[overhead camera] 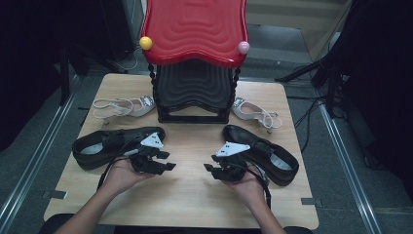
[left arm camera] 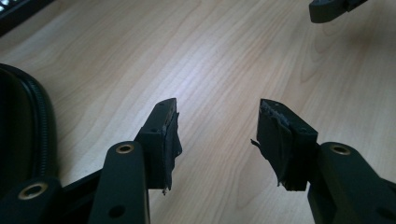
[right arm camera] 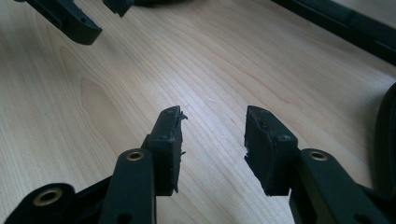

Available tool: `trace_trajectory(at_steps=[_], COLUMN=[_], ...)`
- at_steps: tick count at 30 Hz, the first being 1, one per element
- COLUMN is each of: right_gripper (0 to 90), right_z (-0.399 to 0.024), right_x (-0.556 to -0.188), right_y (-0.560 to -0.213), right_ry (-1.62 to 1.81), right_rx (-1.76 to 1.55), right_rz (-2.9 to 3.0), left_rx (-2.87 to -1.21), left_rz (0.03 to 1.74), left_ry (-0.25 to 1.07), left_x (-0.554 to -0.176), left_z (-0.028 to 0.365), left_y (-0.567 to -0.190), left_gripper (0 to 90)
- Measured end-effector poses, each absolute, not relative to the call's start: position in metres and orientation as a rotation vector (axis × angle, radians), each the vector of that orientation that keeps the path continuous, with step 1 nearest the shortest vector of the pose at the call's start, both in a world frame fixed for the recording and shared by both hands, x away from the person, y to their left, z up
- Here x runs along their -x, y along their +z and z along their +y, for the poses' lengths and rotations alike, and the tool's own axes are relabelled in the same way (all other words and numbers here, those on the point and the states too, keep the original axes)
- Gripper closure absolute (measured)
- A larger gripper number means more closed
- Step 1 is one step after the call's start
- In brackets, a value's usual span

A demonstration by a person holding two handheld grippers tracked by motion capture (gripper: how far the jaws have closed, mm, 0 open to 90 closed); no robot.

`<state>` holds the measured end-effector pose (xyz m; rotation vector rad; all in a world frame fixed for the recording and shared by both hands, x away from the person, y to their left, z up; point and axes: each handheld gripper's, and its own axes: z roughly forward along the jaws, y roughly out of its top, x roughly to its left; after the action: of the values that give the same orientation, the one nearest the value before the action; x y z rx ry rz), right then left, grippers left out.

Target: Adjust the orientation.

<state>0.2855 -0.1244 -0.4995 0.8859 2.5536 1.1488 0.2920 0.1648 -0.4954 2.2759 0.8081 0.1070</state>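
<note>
Two black leather shoes lie on the wooden table point(overhead camera: 190, 195), the left one point(overhead camera: 97, 146) toe toward the middle and the right one point(overhead camera: 272, 153) angled outward. My left gripper point(overhead camera: 168, 161) rests low beside the left shoe's toe and is open, nothing between its jaws. My right gripper point(overhead camera: 209, 163) sits by the right shoe's toe, also open and holding nothing. The two grippers point at each other across a bare gap. In the left gripper view my gripper point(left arm camera: 217, 121) stands over bare wood with the shoe point(left arm camera: 23, 130) at the left. The right gripper view shows my gripper point(right arm camera: 212, 123) above bare wood.
A rack with a red top shelf point(overhead camera: 195, 29) and black lower shelf point(overhead camera: 194, 90) stands at the back centre. One white strappy sandal point(overhead camera: 122, 106) lies to its left, another point(overhead camera: 255, 113) to its right. Dark stands and cables surround the table.
</note>
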Motion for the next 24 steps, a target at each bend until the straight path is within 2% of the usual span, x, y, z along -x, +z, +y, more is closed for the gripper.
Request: trace_trajectory(at_steps=[6,13,16,19,24], right_gripper=[59.5,56.6,56.7,56.6,57.0], right_z=[-0.1237,-0.1253,-0.1249,-0.1238,-0.1235], right_x=[-0.2837,-0.2854,-0.2837,-0.2831,-0.2830], right_y=[-0.4958,-0.4894,-0.4901,-0.4925,-0.4947], right_ry=[1.106,1.161,1.149,1.122,1.140], right_rx=[-0.890,-0.979,-0.943,-0.904,-0.876], right_rz=[2.566,2.591,2.575,2.583,2.593], left_rx=[-2.243,-2.255,-2.278,-2.277,-2.289], left_rz=[0.815,0.769,0.754,0.783,0.756], left_ry=[0.051,0.097,0.094,0.037,0.060], left_x=[-0.2924,-0.2882,-0.2874,-0.2887,-0.2864], left_z=[0.1648,0.1656,0.1640,0.1627,0.1627], left_y=[-0.4913,-0.4873,-0.4873,-0.4884,-0.4870], left_gripper=[48.3,50.9,49.6,49.6,49.4])
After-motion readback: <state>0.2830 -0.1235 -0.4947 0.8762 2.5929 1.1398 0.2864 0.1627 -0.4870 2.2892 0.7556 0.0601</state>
